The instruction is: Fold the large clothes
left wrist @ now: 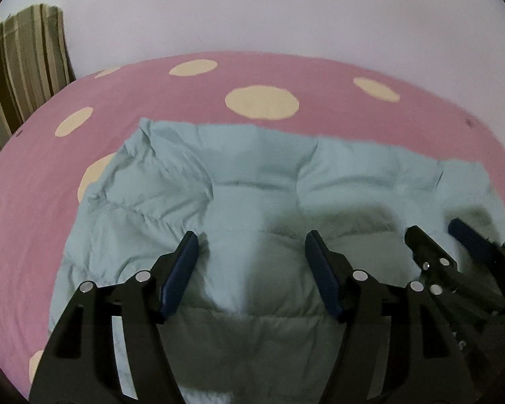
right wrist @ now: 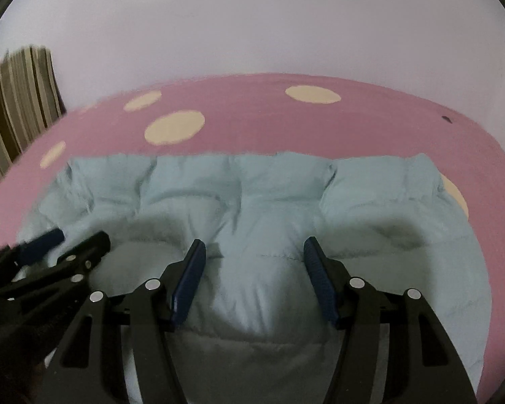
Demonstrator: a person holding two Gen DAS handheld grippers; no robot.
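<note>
The jacket, a pale blue quilted puffer, lies spread flat on the bed, filling the middle of both views. Its far edge runs across at 12 o'clock, puffy and creased, with a stitched seam down the centre. From 9 round to 3 o'clock the pink sheet with cream dots frames it.

Over the near part of the jacket, at 6 o'clock, the left gripper hangs with its jaws spread wide and only fabric showing between the blue pads; I cannot tell if the tips touch the cloth. At its 3 o'clock sits the right gripper, jaws likewise spread apart and pinching nothing, with the jacket's seam showing between them. Each casts a grey shadow on the quilting below.

Beyond the bed, at 12 o'clock, stands a plain pale wall. At 10 o'clock a striped curtain hangs beside the bed's edge.
</note>
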